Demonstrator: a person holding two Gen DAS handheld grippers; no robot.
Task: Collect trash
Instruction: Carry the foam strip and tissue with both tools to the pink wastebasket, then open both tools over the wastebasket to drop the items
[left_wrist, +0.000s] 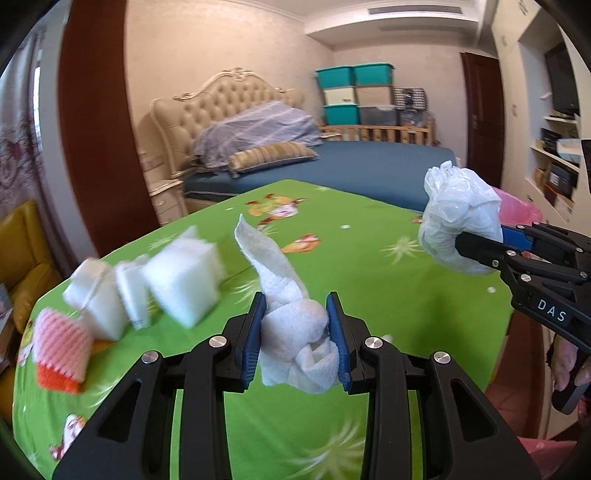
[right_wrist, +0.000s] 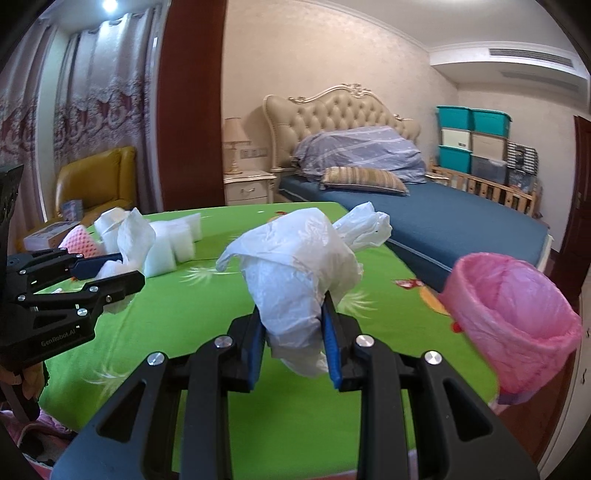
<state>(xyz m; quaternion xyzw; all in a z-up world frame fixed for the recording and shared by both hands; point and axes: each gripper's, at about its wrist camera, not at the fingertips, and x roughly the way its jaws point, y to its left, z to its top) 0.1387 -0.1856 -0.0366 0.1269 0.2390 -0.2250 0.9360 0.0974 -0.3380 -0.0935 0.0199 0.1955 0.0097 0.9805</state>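
Note:
My left gripper (left_wrist: 295, 306) is shut on a twisted white paper towel (left_wrist: 295, 332), held above the green tablecloth (left_wrist: 332, 258). The same towel (right_wrist: 135, 236) and left gripper (right_wrist: 122, 273) show at the left of the right wrist view. My right gripper (right_wrist: 291, 317) is shut on a crumpled white plastic bag (right_wrist: 295, 266), also off the table. In the left wrist view that bag (left_wrist: 458, 218) hangs at the right in the right gripper (left_wrist: 461, 243). A bin lined with a pink bag (right_wrist: 513, 314) stands open beside the table's right edge.
White foam blocks (left_wrist: 181, 280) and a pink foam net on an orange piece (left_wrist: 62, 347) lie at the table's left. A bed (right_wrist: 424, 210) stands behind the table, a yellow armchair (right_wrist: 96, 181) at the left, stacked storage boxes (left_wrist: 354, 92) at the back.

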